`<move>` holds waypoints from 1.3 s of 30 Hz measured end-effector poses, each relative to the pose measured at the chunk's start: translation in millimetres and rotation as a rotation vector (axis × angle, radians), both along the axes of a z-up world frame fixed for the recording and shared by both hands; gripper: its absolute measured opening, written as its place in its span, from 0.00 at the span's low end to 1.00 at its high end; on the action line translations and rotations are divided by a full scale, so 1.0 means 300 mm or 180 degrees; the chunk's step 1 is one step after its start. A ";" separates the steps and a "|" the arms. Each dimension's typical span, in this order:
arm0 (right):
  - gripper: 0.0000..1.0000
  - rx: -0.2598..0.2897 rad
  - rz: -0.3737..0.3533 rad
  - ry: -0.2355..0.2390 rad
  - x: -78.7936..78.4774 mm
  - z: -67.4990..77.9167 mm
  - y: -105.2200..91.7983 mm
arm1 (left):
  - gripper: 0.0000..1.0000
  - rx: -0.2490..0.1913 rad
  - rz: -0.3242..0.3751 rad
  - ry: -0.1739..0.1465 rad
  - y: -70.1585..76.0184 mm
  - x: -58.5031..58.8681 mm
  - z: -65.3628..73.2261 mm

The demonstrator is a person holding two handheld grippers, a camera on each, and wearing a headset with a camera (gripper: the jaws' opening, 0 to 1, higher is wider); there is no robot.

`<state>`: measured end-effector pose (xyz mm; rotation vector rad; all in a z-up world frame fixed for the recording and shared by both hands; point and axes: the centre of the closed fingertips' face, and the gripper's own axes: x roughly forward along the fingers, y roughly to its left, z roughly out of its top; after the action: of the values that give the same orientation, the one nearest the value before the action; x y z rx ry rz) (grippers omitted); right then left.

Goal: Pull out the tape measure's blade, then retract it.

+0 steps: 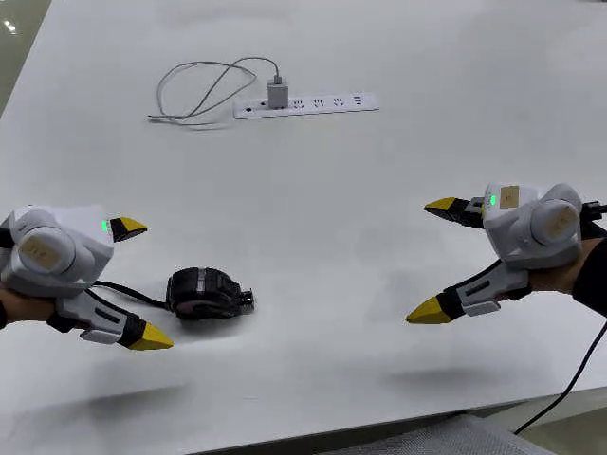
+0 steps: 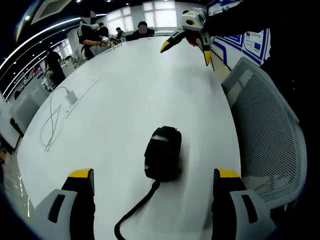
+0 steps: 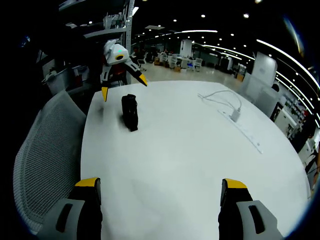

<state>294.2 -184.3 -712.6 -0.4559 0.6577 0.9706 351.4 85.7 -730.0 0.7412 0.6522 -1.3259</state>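
Both agape: left gripper (image 1: 144, 282) beside tape measure (image 1: 204, 292), right gripper (image 1: 432, 258) apart

I see a black, matt, rubbery-looking tape measure (image 1: 201, 292) on a smooth white tabletop (image 1: 360, 190) with a faint sheen; the grey chair back (image 2: 267, 135) is woven mesh.

An open-plan office: a mesh chair (image 2: 265, 130) beside the long white table (image 1: 408, 199), people (image 2: 91, 36) at its far end, strip lights (image 3: 200, 31) above it.
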 end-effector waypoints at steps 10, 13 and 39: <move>0.99 0.0048 0.0092 0.0035 0.005 -0.028 0.072 | 0.94 0.0096 -0.0124 0.0072 -0.033 -0.004 -0.025; 0.99 0.0082 0.0098 0.0037 0.017 -0.028 0.092 | 0.93 0.0163 -0.0147 0.0068 -0.035 -0.001 -0.043; 0.99 0.0221 0.0358 0.0021 0.090 -0.065 0.283 | 0.61 0.0235 -0.0345 0.0167 -0.128 -0.013 -0.092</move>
<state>321.1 -99.3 -732.1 -0.4319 0.6074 1.0985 347.5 47.3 -757.8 0.8131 0.7144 -1.4306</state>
